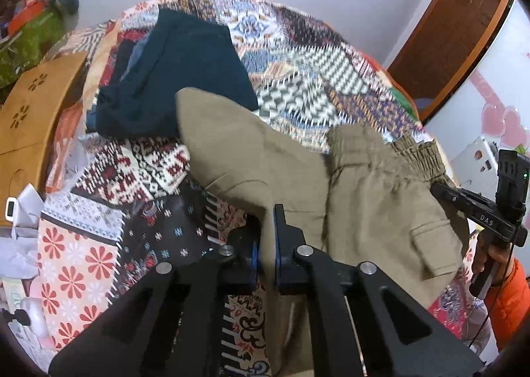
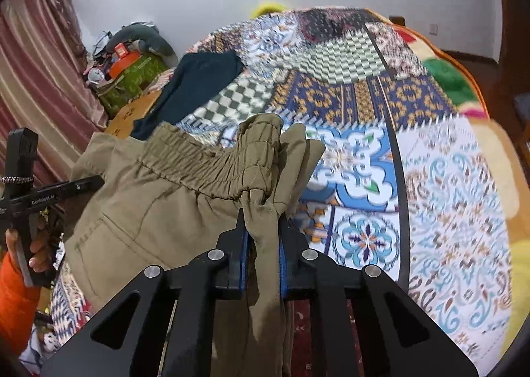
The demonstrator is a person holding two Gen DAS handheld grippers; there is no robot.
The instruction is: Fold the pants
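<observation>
My right fingers (image 2: 263, 228), closest to the lens, are clamped on a bunch of the khaki pants (image 2: 159, 198) at the waistband; the folding has hardly started.

The pants lie crumpled on the patchwork bedspread (image 2: 381, 95), on the side near me, with the elastic waistband (image 2: 205, 161) lifted and wrinkled and one leg spread toward the dark blue garment (image 1: 185, 72) that lies further up the bedspread. No clean fold shows so far, so I judge all of the folding is left to do: first to flatten, then to lay the legs together. My left fingers (image 1: 266, 238) are together at the edge of the pants, but whether cloth is really between them I cannot tell. My right fingers are pressed together on the cloth.
</observation>
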